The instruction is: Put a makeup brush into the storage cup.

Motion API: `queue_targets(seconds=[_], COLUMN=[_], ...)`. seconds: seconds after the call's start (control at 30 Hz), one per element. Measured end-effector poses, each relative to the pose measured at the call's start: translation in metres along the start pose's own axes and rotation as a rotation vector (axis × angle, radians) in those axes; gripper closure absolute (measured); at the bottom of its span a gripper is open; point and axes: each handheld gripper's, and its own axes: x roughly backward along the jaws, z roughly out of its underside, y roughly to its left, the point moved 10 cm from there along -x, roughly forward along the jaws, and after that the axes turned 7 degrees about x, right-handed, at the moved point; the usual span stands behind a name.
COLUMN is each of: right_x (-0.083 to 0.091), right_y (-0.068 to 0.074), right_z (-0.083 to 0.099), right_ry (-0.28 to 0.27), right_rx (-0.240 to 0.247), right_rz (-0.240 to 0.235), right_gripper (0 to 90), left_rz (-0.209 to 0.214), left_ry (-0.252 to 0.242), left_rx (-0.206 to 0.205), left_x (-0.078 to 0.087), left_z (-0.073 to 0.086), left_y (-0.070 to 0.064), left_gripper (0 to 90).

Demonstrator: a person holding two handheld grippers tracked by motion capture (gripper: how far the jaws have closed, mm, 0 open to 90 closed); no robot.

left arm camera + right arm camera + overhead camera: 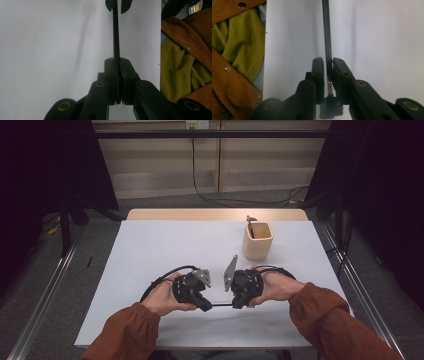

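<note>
Both grippers hold one thin black stick [220, 305] between them, low over the white table [150, 250]. The left gripper [118, 62] has its jaws pressed together on one end; the stick runs straight out ahead of them to the other gripper's jaws. The right gripper [328, 66] pinches the other end, where a small comb-like brush head [331, 110] (possibly a brow comb) sits behind its jaws. The cup [257, 241], well beyond both, already holds another tool. Judging by that, dropping this stick in the cup is still to do.
</note>
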Motion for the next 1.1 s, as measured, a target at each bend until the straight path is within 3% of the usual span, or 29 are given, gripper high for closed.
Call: queue_targets(seconds=[0.13, 0.43, 0.67, 0.9, 1.1], right_x=[0.001, 0.003, 0.004, 0.009, 0.017], right_y=[-0.001, -0.002, -0.002, -0.007, -0.011], right_z=[0.000, -0.002, -0.006, -0.008, -0.005], right_ry=[-0.025, -0.090, -0.141, -0.208, -0.261], right_rx=[-0.020, -0.076, -0.080, -0.110, -0.124], right_rz=[-0.001, -0.014, -0.002, 0.033, 0.063], right_gripper=[71.3, 39.6, 19.3, 11.1, 9.9], left_rz=[-0.001, 0.003, 0.004, -0.014, -0.019], left_ry=[-0.015, -0.031, -0.036, -0.051, -0.057], left_rx=[0.011, 0.023, 0.033, 0.048, 0.063], left_x=[0.001, 0.004, 0.003, 0.006, 0.009], left_z=[-0.002, -0.002, -0.002, 0.001, 0.006], left_y=[0.000, 0.000, 0.000, 0.003, 0.004], left_gripper=[85.7, 85.6, 85.6, 85.6, 85.6])
